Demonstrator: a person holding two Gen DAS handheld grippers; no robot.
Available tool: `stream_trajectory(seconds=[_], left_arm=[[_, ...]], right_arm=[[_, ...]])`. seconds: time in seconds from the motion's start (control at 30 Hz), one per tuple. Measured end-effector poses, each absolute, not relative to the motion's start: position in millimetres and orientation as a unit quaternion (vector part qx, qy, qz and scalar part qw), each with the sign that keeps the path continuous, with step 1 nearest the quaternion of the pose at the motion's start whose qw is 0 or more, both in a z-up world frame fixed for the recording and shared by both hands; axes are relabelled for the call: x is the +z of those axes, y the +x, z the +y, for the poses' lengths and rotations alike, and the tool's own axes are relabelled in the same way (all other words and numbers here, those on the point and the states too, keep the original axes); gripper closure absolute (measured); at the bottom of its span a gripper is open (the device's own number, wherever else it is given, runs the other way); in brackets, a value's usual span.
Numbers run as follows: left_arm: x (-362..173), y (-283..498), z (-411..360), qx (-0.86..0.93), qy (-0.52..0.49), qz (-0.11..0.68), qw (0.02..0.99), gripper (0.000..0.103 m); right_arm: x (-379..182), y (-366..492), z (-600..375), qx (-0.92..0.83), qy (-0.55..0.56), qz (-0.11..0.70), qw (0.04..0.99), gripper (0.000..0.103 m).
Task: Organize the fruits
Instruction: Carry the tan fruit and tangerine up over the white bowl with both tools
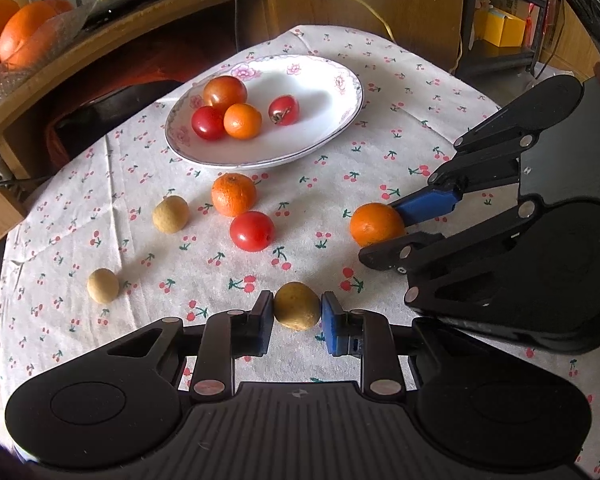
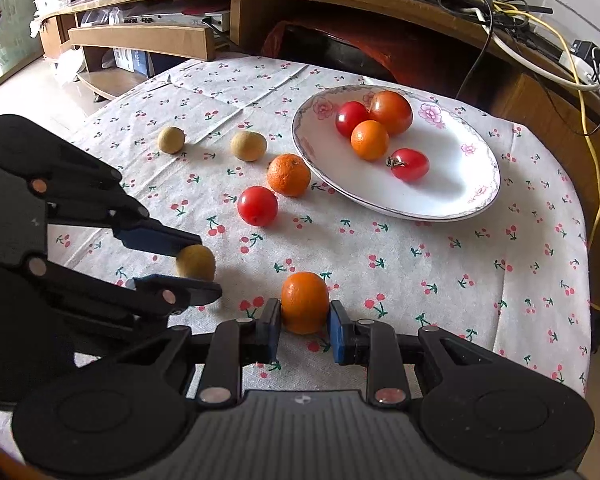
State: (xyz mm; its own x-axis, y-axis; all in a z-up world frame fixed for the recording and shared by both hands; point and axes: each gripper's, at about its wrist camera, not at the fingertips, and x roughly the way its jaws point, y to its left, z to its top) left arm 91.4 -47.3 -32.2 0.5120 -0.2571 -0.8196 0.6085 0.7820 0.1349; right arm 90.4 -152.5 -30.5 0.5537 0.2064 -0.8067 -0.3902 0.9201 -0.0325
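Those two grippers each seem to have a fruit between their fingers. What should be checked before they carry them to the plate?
1. Left gripper centred on the tan longan: ok.
2. Right gripper around the small orange: ok.
3. Both grips firm enough to lift: cannot tell.
4. Free room on the plate beside its four fruits: ok.
5. Path clear: not ok, a loose tomato and orange lie between.
6. Grippers apart from each other: ok.
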Motion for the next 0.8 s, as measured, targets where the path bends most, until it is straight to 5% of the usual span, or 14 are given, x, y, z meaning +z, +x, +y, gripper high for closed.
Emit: stream_trajectory(seconds=[0.8], left_arm=[[-16,99,-53,-0.237,0.223,0.396,0.859,0.07]], right_arm=[[-13,99,-155,0.145,-0.092,0.419,0.892,0.075]])
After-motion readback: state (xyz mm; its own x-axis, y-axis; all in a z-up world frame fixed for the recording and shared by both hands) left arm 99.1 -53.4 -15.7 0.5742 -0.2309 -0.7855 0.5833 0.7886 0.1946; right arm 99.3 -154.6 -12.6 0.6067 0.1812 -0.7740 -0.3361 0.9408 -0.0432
